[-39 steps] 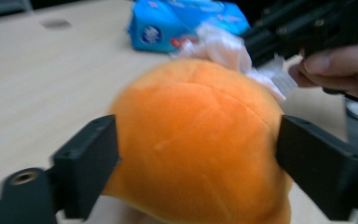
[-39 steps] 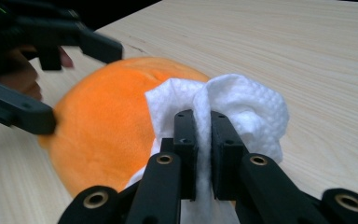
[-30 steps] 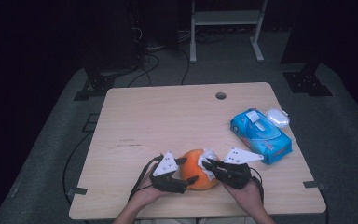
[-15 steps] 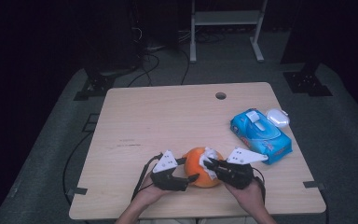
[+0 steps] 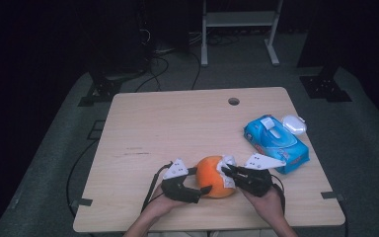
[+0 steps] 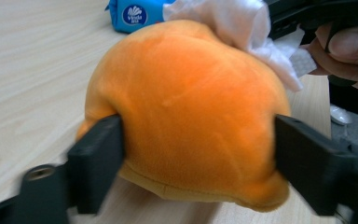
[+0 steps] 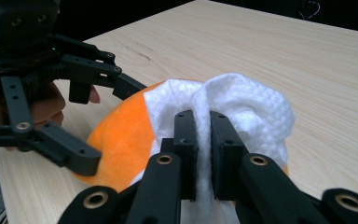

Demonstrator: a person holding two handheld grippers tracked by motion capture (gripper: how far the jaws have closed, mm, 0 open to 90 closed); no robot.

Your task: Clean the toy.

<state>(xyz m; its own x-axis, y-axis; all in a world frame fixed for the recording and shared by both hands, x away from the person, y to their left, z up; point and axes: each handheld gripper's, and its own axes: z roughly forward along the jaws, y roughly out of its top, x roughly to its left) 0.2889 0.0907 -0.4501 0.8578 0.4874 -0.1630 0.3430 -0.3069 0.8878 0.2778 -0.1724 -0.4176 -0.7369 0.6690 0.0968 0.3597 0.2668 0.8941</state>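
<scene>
An orange plush ball point(image 5: 211, 177) rests on the table point(image 5: 177, 123) near its front edge. My left gripper point(image 5: 202, 180) straddles it from the left. In the left gripper view both pads point(image 6: 100, 163) touch the plush point(image 6: 191, 107), and the left pad dents it. These jaws have just been opening, with the plush still between them. My right gripper point(image 5: 225, 171) comes in from the right, shut on a crumpled white wipe point(image 7: 247, 107). The wipe point(image 5: 226, 162) lies against the ball's upper right side.
A blue pack of wipes point(image 5: 276, 143) lies at the right of the table, with a small white oval object point(image 5: 294, 124) beside it. A round cable hole point(image 5: 233, 101) sits near the far edge. Cables trail from both grippers over the front edge.
</scene>
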